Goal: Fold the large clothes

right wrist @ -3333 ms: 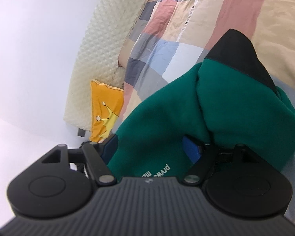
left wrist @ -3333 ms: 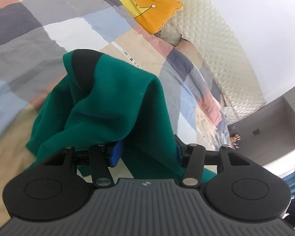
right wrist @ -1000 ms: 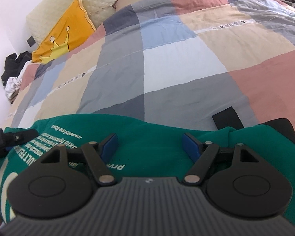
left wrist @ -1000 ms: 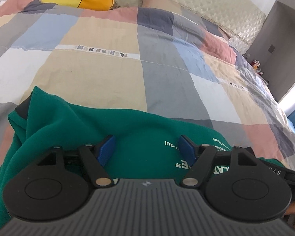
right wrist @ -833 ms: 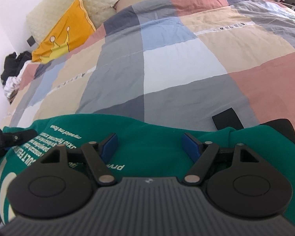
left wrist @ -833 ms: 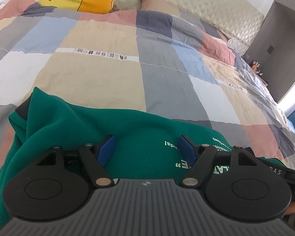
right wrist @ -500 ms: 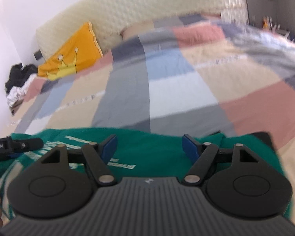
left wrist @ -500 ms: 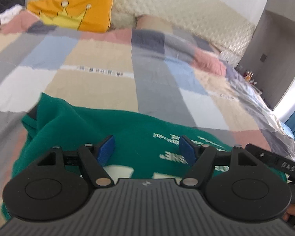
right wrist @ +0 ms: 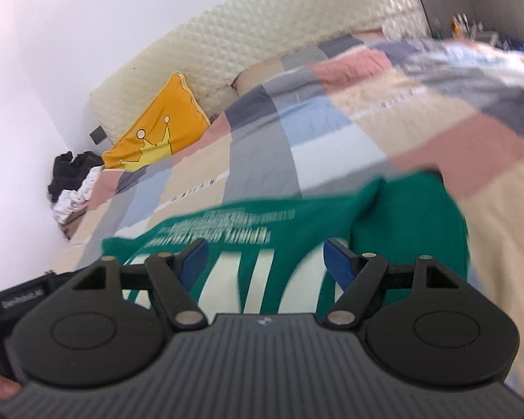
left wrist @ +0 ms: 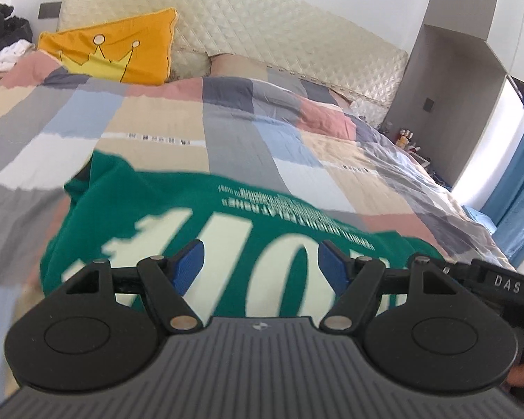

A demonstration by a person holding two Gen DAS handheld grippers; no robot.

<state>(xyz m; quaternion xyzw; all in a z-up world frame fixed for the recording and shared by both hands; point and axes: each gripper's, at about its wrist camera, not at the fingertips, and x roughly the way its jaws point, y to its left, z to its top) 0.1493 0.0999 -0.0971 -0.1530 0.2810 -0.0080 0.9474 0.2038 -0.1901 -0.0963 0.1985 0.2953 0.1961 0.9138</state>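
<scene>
Nearest, the left gripper (left wrist: 258, 265) and right gripper (right wrist: 264, 263) stand wide apart, gripping nothing. Beyond them the green sweatshirt (left wrist: 199, 216) lies print-up on the patchwork duvet (left wrist: 227, 132). Both grippers have risen and drawn back, exposing large lettering unseen a second earlier; the spreading step seems finished, with folding next.

The left gripper (left wrist: 260, 262) has a ribbed grey housing, two round black discs, black link arms with silver pivot screws and blue pads on the jaws. The right gripper (right wrist: 265, 260) is built alike; its neighbour's black body carries white lettering.
</scene>
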